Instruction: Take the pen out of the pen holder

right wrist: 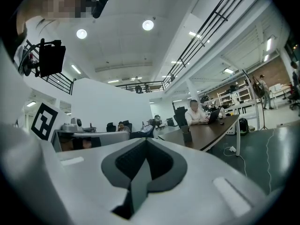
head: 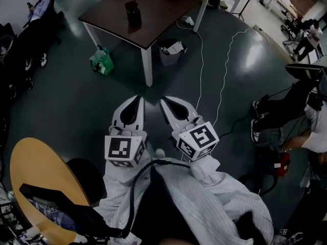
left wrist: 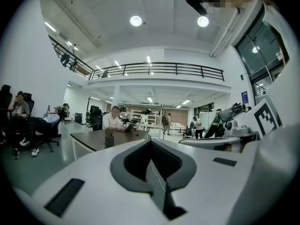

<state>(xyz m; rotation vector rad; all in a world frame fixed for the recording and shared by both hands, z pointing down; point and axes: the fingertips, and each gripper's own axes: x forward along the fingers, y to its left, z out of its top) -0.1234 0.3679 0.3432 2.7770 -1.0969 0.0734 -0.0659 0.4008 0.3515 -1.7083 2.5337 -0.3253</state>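
Observation:
A black pen holder [head: 134, 12] stands on a dark brown table [head: 163, 14] at the far side of the floor. I cannot make out a pen in it from here. My left gripper [head: 138, 99] and right gripper [head: 164, 100] are held side by side well short of the table, both pointing towards it. Both are shut with nothing between the jaws. The left gripper view shows its closed jaws, with the pen holder [left wrist: 109, 138] small on the table beyond. In the right gripper view the pen holder [right wrist: 186, 135] stands ahead to the right.
A green bag [head: 102, 60] lies by the table's white leg [head: 148, 65] and a grey bin [head: 171, 51] stands under the table. White cables [head: 225, 70] run over the dark floor. A round wooden table [head: 36, 172] is at lower left. A seated person [head: 286, 111] is at right.

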